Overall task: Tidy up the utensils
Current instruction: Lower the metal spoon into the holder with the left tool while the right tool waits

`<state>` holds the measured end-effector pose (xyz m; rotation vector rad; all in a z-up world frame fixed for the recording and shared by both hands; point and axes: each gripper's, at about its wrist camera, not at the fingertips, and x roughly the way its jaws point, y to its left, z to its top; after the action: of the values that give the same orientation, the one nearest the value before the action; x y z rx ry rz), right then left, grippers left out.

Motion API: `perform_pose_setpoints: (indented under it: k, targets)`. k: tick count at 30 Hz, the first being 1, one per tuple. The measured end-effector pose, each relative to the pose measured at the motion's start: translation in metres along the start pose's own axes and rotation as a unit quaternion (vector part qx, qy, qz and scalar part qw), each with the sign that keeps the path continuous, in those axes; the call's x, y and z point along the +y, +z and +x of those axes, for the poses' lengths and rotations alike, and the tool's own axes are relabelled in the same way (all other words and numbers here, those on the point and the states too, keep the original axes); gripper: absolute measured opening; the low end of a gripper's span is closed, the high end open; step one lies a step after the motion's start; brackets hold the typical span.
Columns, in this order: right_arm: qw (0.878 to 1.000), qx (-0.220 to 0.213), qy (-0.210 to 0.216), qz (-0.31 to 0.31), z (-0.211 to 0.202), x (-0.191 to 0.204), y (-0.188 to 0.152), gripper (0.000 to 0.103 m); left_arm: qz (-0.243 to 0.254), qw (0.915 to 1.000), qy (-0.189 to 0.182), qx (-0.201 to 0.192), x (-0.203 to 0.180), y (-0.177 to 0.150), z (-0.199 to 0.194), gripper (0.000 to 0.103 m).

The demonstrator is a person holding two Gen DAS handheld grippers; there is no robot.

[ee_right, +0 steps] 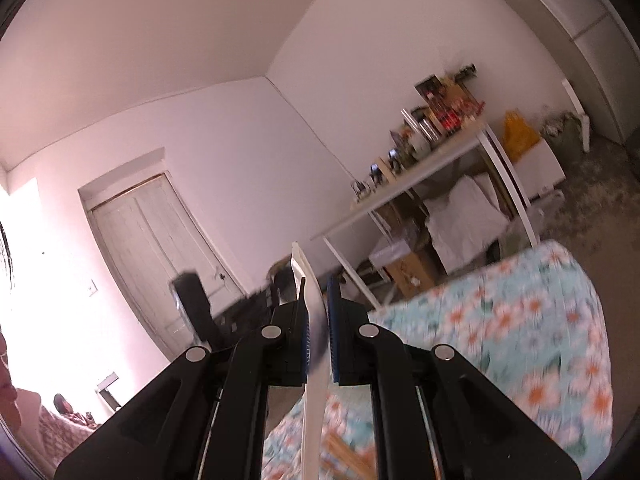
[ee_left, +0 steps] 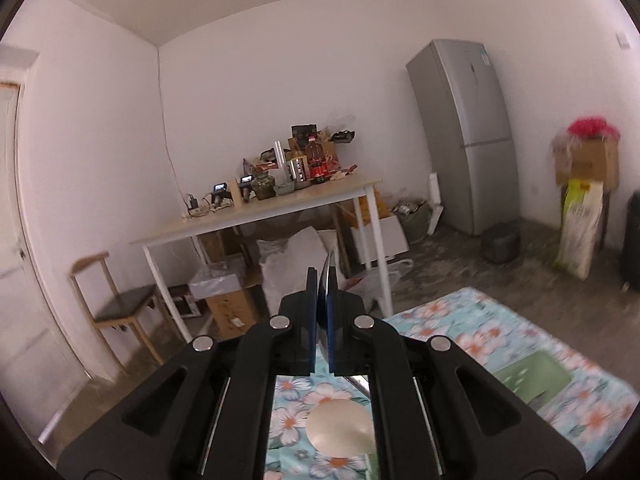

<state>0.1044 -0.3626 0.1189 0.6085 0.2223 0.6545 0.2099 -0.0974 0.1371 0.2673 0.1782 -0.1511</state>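
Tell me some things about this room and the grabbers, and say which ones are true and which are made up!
1. The left hand-held gripper is shut on a thin metal utensil. True.
2. The right hand-held gripper holds nothing. False: it is shut on a flat white utensil that sticks out past its fingers.
3. The cloth on the near table has flowers on it. True.
4. The fridge is bright red. False: it is silver grey.
5. A wooden chair stands beside the far table. True.
6. The far table has nothing on it. False: bottles, boxes and small gadgets crowd it.
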Motion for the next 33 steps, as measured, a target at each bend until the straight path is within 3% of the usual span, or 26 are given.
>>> perform_pose_setpoints:
  k: [4, 8, 10, 12, 17, 23, 29, 33]
  targets:
    - [1.000, -0.006, 0.010, 0.000, 0.025, -0.018, 0.010, 0.008, 0.010, 0.9997, -0.001, 0.024, -0.003, -0.015, 0.013, 0.003]
    - [1.000, -0.013, 0.019, -0.003, 0.053, -0.033, 0.017, 0.008, -0.017, 0.9966, -0.034, 0.073, 0.003, -0.030, 0.027, 0.005]
    - [1.000, -0.012, 0.027, -0.005, 0.061, -0.036, 0.019, 0.008, -0.046, 0.9936, -0.057, 0.086, 0.010, -0.035, 0.028, 0.012]
    - [0.999, -0.011, 0.033, -0.005, 0.072, -0.039, 0.022, 0.008, -0.060, 0.9919, -0.065, 0.091, 0.015, -0.037, 0.025, 0.029]
    - [0.999, -0.014, 0.037, 0.004, 0.092, -0.045, 0.024, 0.008, -0.106, 0.9870, -0.081, 0.090, 0.035, -0.048, 0.008, 0.033]
    - [1.000, 0.012, -0.005, -0.020, 0.123, -0.046, 0.018, 0.009, -0.154, 0.9791, -0.090, 0.097, 0.054, -0.072, -0.018, 0.034]
    - [0.994, 0.056, -0.073, -0.055, 0.144, -0.043, 0.008, 0.009, -0.174, 0.9749, -0.088, 0.107, 0.068, -0.099, -0.042, 0.034]
    - [0.991, 0.070, -0.093, -0.071, 0.149, -0.041, 0.006, 0.009, -0.178, 0.9740, -0.079, 0.116, 0.075, -0.115, -0.049, 0.034]
